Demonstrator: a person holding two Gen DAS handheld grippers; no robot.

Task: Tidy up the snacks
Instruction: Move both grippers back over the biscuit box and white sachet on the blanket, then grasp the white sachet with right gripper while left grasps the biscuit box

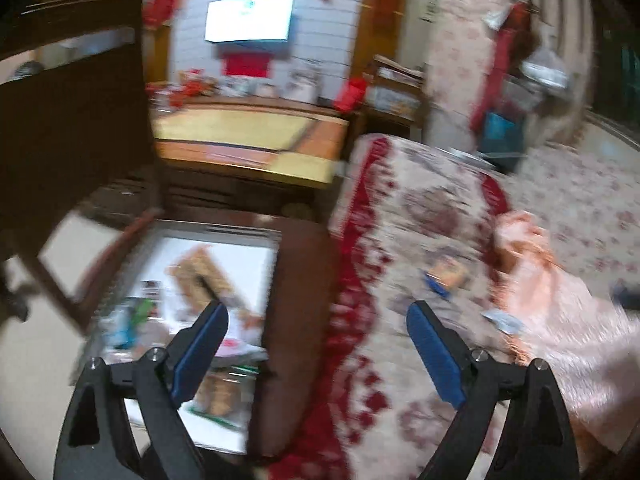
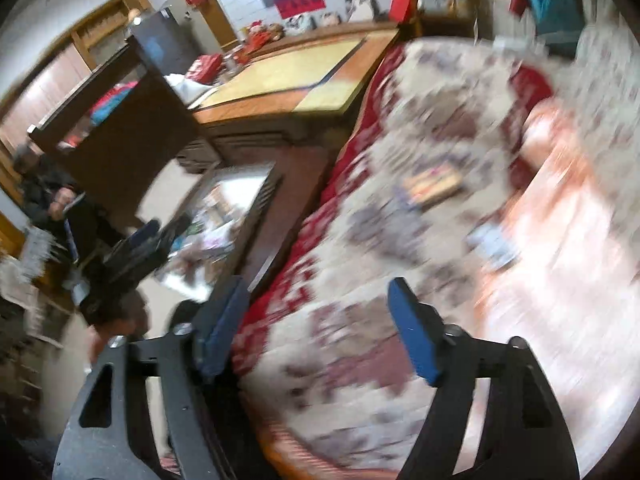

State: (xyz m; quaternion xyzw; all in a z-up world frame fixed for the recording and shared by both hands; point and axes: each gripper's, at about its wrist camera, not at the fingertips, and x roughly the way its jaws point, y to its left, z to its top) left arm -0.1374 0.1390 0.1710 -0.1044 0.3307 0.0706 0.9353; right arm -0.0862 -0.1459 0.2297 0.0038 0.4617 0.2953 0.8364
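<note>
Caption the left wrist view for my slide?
Open left gripper above the snack-filled white box beside a floral bedspread.

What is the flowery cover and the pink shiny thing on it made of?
Flowery cover: looks like soft woven or quilted cloth, matte, with a printed red floral pattern. Pink thing: probably satin-like fabric, since it is glossy and creased. Blur leaves both uncertain.

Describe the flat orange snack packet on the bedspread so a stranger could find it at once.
Start at the floral bedspread with the red border. Near its middle, just left of the pink cloth, lies the orange snack packet. It is flat, rectangular and dark-edged, unlike the smaller pale packet nearer the camera.
</note>
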